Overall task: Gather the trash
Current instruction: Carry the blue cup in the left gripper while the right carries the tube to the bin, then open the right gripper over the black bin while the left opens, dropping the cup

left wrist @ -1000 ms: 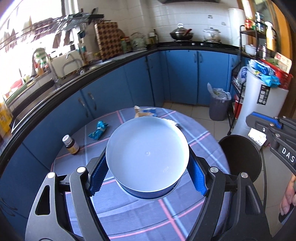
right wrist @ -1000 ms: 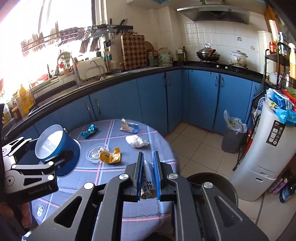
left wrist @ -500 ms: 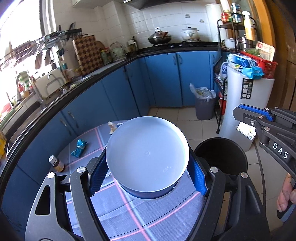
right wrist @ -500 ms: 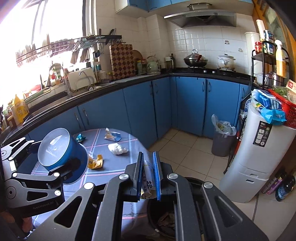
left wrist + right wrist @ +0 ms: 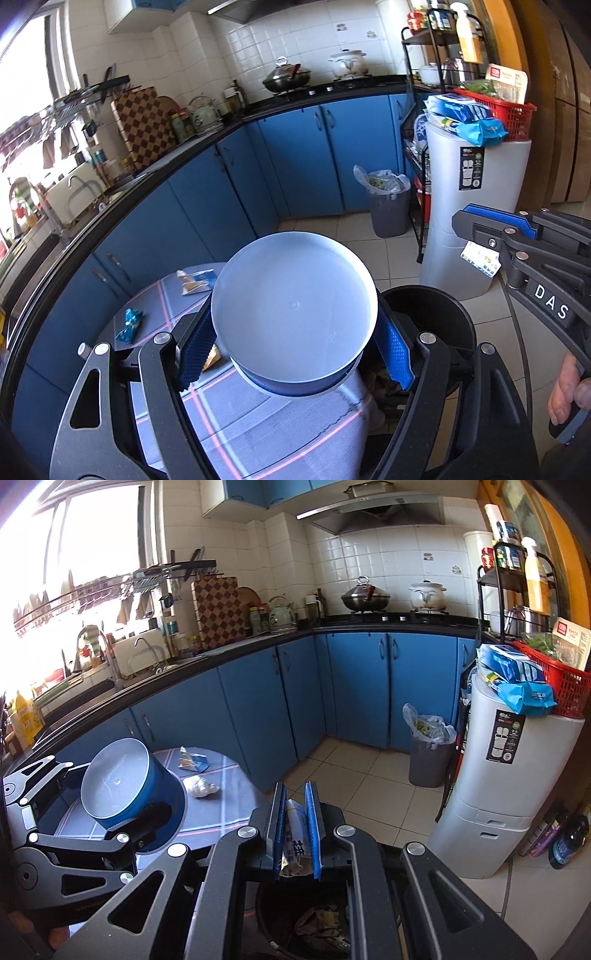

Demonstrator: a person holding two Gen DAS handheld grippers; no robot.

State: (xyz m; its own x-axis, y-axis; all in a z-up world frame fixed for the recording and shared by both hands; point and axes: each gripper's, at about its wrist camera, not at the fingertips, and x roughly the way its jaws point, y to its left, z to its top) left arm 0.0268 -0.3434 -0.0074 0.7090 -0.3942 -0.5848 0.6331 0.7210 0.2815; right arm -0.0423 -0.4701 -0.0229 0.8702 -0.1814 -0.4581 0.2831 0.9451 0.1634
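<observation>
**Both grippers loaded above the black bin**

The left gripper clamps a blue bowl at frame centre, its pale inside facing the camera. The right gripper pinches a crumpled wrapper just above the black bin, lower centre. A white tissue lies on the round table, centre left.

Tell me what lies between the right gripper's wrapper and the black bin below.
Nothing: in the right wrist view the wrapper in the right gripper hangs over the open black bin, only air between.
</observation>
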